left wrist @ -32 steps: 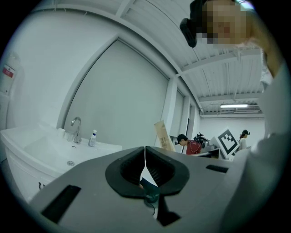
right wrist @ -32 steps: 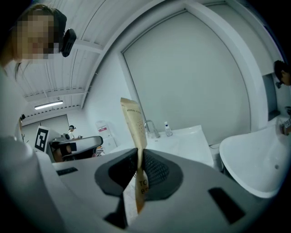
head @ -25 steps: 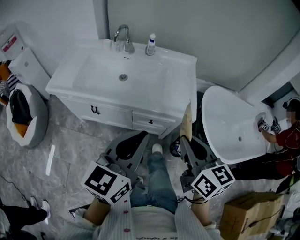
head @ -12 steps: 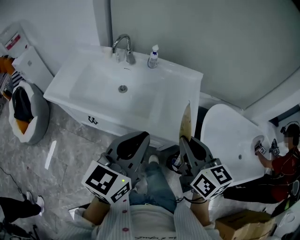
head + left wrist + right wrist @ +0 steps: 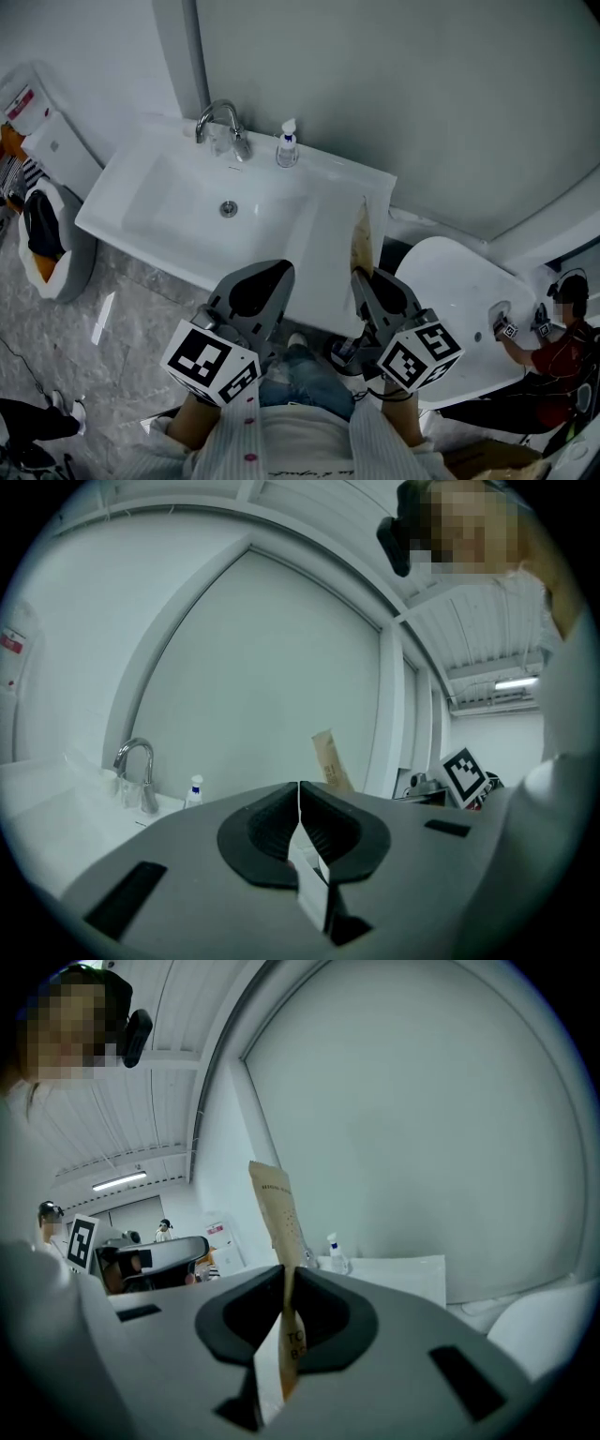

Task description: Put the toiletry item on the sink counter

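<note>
The white sink counter [image 5: 342,225] stretches ahead of the left gripper's fingers [image 5: 277,279] and the right gripper's fingers [image 5: 367,286], running from beyond the right fingers far out to the left of the left ones. Its sunken basin, with a round drain [image 5: 229,209], sits ahead and left of the left fingers. At the back edge, well past both sets of fingertips, a chrome faucet [image 5: 220,127] arches over the basin, and a small pump bottle with a blue label [image 5: 287,148] stands upright just right of it, roughly straight ahead of the left fingers. The counter's flat right end, ahead of the right fingers, is bare white. Below, a grey marbled floor [image 5: 122,328] carries a round padded basket [image 5: 56,248] far left of the left fingers.
</note>
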Demonstrator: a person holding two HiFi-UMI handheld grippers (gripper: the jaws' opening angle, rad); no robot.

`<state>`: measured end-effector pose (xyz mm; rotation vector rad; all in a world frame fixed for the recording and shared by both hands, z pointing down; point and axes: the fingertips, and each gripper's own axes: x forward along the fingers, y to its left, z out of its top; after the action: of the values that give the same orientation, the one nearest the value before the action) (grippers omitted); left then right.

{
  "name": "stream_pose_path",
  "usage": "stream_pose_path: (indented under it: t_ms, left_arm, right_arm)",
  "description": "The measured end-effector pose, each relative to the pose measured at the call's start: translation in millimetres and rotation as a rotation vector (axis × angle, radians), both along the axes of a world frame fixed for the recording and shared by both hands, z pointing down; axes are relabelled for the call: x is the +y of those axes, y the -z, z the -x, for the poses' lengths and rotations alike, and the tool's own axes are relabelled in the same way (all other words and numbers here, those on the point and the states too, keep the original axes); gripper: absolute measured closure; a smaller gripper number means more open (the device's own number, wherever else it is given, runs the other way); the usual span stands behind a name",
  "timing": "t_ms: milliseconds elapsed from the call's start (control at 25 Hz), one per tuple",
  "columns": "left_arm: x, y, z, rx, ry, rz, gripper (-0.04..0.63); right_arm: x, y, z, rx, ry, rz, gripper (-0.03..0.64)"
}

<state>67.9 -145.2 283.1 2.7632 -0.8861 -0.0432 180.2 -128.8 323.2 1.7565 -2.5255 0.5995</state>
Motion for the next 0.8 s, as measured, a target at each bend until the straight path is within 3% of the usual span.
stream_pose_path:
  t_ms: [480, 800]
  left_arm:
    - [-67.8, -6.1, -59.6, 0.007, 0.049, 0.014, 0.575]
    - [-85.8, -14.5, -69.9, -0.007, 0.057, 0.029, 0.575]
  right_arm:
    - [-66.9, -7.4, -54.3, 0.017, 0.063, 0.026, 0.571]
    - [-87.8, -18.7, -59.6, 0.004, 0.079, 0.049, 0.571]
